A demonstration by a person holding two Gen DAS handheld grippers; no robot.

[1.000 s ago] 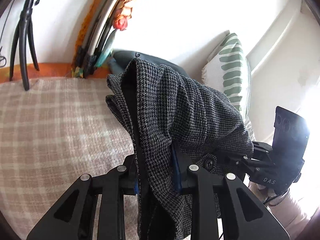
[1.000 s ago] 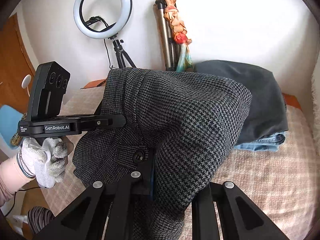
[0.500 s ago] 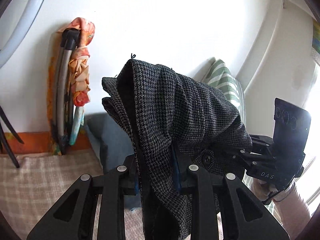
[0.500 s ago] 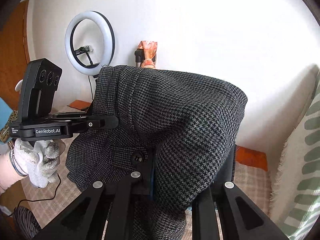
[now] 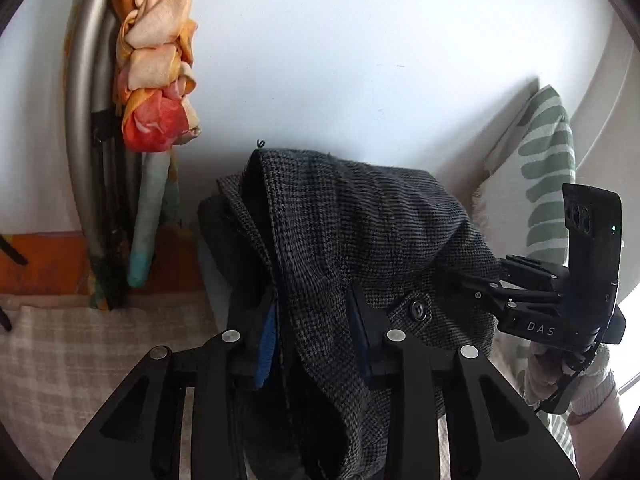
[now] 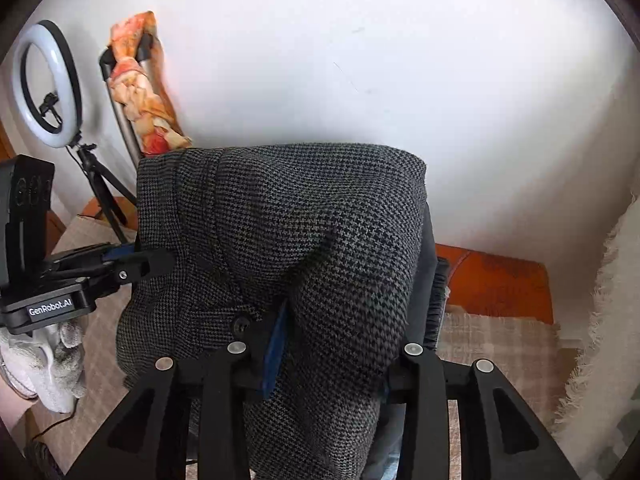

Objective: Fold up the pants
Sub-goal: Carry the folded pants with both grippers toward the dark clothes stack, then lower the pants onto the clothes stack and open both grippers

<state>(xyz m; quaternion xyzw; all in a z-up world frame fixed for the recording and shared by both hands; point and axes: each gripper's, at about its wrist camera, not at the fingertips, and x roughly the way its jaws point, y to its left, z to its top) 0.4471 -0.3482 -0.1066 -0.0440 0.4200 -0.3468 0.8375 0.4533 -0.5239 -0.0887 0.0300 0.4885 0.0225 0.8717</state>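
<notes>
Both grippers pinch the same bundle of grey houndstooth pants, held up in front of a white wall. On the left wrist view, the left gripper has its jaws drawn in on a thick fold of the cloth, the blue pads pressing it from either side, and fabric hangs down between the black finger frames. On the right wrist view, the right gripper is likewise clamped on a bulging fold near the button, one blue pad showing at the cloth's edge. Each camera sees the other gripper off to the side, gripping the waistband end, with a gloved hand beneath it. Below lies a bed with a checked cover. A ring light on a tripod and a knotted orange scarf stand against the wall; a green-striped pillow leans nearby.
</notes>
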